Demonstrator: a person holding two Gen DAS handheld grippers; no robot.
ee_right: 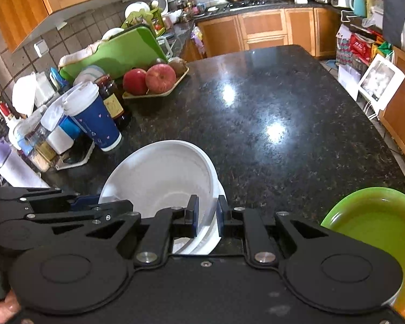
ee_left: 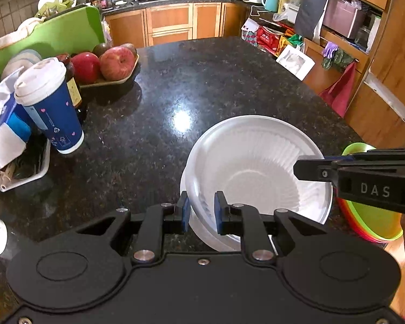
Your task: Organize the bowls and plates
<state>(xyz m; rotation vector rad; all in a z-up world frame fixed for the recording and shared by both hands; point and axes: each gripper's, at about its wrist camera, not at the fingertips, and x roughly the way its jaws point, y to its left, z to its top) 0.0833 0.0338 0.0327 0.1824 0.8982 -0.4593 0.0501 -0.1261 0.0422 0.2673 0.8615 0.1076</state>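
Each hand-held gripper, left [ee_left: 201, 210] and right [ee_right: 207, 216], pinches the white bowl [ee_left: 256, 162] rim; only the right view shows its neighbour's clamp.

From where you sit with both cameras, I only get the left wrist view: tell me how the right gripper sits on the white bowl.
Observer: The right gripper straddles the near rim of the white bowl, one finger inside, one outside. I cannot tell whether the pads press.
Operator: Now report what lies to its right.
Observer: A green bowl, apart from the white one, with countertop showing between them.
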